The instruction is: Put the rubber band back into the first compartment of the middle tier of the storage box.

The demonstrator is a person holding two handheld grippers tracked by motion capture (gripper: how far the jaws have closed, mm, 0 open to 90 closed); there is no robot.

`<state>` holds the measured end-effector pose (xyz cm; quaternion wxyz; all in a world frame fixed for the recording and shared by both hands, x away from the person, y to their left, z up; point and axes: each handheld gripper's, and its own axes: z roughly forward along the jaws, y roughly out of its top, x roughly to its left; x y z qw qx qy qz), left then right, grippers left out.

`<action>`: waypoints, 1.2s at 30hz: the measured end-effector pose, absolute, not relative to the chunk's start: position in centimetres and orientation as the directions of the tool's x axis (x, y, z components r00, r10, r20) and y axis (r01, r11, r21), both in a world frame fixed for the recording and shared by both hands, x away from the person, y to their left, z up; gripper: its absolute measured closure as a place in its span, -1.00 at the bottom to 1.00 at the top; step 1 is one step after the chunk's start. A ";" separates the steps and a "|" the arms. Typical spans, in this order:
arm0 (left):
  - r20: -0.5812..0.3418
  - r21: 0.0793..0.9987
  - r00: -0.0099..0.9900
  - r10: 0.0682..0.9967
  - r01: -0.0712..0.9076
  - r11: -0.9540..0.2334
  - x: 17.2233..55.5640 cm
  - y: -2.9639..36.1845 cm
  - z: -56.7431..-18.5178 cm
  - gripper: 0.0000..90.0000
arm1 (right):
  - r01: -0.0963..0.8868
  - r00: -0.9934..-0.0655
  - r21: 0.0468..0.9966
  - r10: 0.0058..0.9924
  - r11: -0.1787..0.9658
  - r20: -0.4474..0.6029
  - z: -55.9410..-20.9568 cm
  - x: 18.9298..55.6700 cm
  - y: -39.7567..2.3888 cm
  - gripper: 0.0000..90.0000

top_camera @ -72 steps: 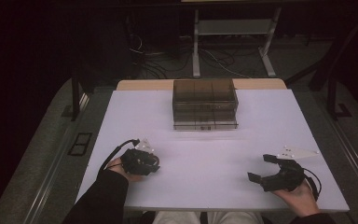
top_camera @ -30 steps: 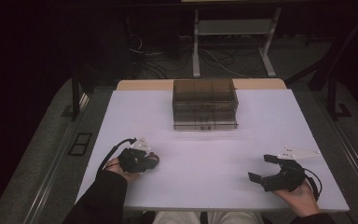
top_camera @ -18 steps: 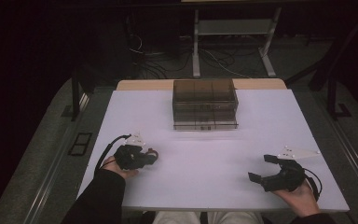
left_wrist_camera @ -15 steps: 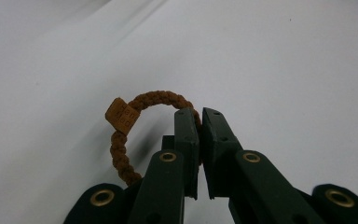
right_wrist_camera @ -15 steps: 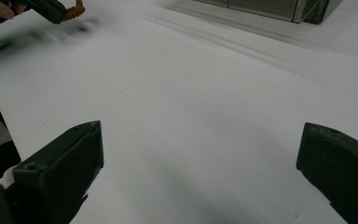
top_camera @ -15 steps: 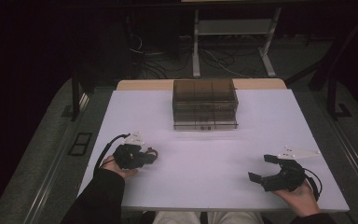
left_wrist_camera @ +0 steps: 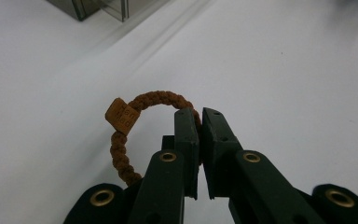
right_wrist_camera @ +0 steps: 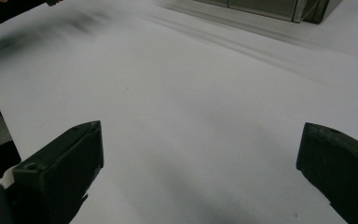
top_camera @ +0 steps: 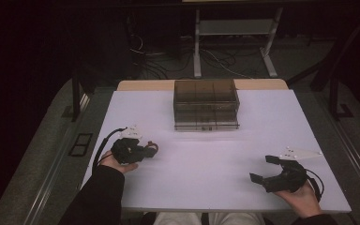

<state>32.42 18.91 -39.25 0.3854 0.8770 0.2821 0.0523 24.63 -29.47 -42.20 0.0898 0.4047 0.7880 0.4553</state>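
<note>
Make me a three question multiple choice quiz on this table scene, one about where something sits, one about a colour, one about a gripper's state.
1. Where does the smoky drawer box stand on the white table?
A. at the far middle
B. at the near left corner
C. beside the right gripper

2. What colour is the braided band?
A. blue
B. brown
C. white

3. How is the left gripper?
A. open over bare table
B. shut on the braided band
C. shut on the box

Answers: 1 A, the high view shows it by the far edge, centred. 2 B, the left gripper view shows brown cord with a tan tag. 3 B, the jaws pinch the cord, while the right gripper stands wide open.
</note>
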 end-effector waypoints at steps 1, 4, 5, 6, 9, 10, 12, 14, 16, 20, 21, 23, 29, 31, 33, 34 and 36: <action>-0.123 0.706 0.837 0.534 0.451 -0.545 32.5 18.9 -39.1 0.88 | 0.556 -0.656 0.790 0.720 0.258 0.227 -42.2 24.6 -29.5 -1.00; -0.115 0.711 0.840 0.531 0.442 -0.546 32.7 18.7 -38.5 0.88 | 0.556 -0.656 0.790 0.720 0.258 0.226 -42.2 24.6 -29.5 -1.00; -0.115 0.714 0.840 0.530 0.441 -0.544 32.7 18.7 -38.4 0.88 | 0.555 -0.657 0.791 0.719 0.259 0.226 -42.2 24.6 -29.5 -1.00; -0.114 0.717 0.840 0.530 0.439 -0.541 32.7 18.6 -38.2 0.88 | 0.554 -0.657 0.791 0.719 0.258 0.226 -42.2 24.6 -29.5 -1.00; -0.108 0.721 0.844 0.525 0.430 -0.544 33.0 18.3 -37.7 0.88 | 0.555 -0.657 0.791 0.719 0.258 0.226 -42.2 24.6 -29.5 -1.00; -0.104 0.722 0.846 0.522 0.426 -0.546 33.1 18.2 -37.7 0.88 | 0.554 -0.657 0.791 0.719 0.259 0.225 -42.2 24.6 -29.5 -1.00; -0.102 0.724 0.849 0.518 0.421 -0.547 33.2 18.0 -37.5 0.88 | 0.555 -0.657 0.791 0.719 0.259 0.225 -42.2 24.6 -29.5 -1.00; -0.102 0.727 0.851 0.516 0.418 -0.546 33.3 17.7 -37.3 0.88 | 0.555 -0.658 0.790 0.718 0.260 0.226 -42.2 24.6 -29.5 -1.00; -0.095 0.725 0.854 0.512 0.411 -0.553 33.4 17.6 -37.2 0.88 | 0.556 -0.658 0.790 0.719 0.260 0.226 -42.2 24.6 -29.5 -1.00; -0.089 0.729 0.857 0.508 0.404 -0.553 33.8 17.2 -36.9 0.88 | 0.553 -0.659 0.791 0.718 0.261 0.224 -42.2 24.6 -29.4 -1.00; -0.091 0.729 0.857 0.507 0.404 -0.552 33.8 17.1 -36.8 0.88 | 0.553 -0.659 0.791 0.718 0.261 0.224 -42.2 24.6 -29.4 -1.00; -0.089 0.732 0.858 0.507 0.401 -0.551 33.9 16.9 -36.7 0.88 | 0.552 -0.660 0.792 0.717 0.261 0.224 -42.2 24.6 -29.4 -1.00; -0.080 0.739 0.861 0.501 0.389 -0.550 34.5 16.5 -36.3 0.88 | 0.552 -0.660 0.792 0.717 0.262 0.223 -42.2 24.6 -29.4 -1.00; -0.078 0.738 0.863 0.499 0.387 -0.553 34.7 16.3 -36.2 0.88 | 0.553 -0.659 0.791 0.718 0.261 0.224 -42.2 24.6 -29.5 -1.00; -0.077 0.740 0.865 0.496 0.383 -0.553 34.9 16.0 -36.1 0.88 | 0.553 -0.659 0.791 0.718 0.260 0.225 -42.2 24.6 -29.5 -1.00; -0.073 0.739 0.868 0.492 0.378 -0.558 35.0 15.9 -36.1 0.88 | 0.553 -0.659 0.792 0.718 0.260 0.224 -42.2 24.6 -29.5 -1.00; -0.074 0.741 0.868 0.491 0.377 -0.555 35.2 15.7 -36.0 0.88 | 0.553 -0.659 0.792 0.718 0.260 0.224 -42.2 24.6 -29.5 -1.00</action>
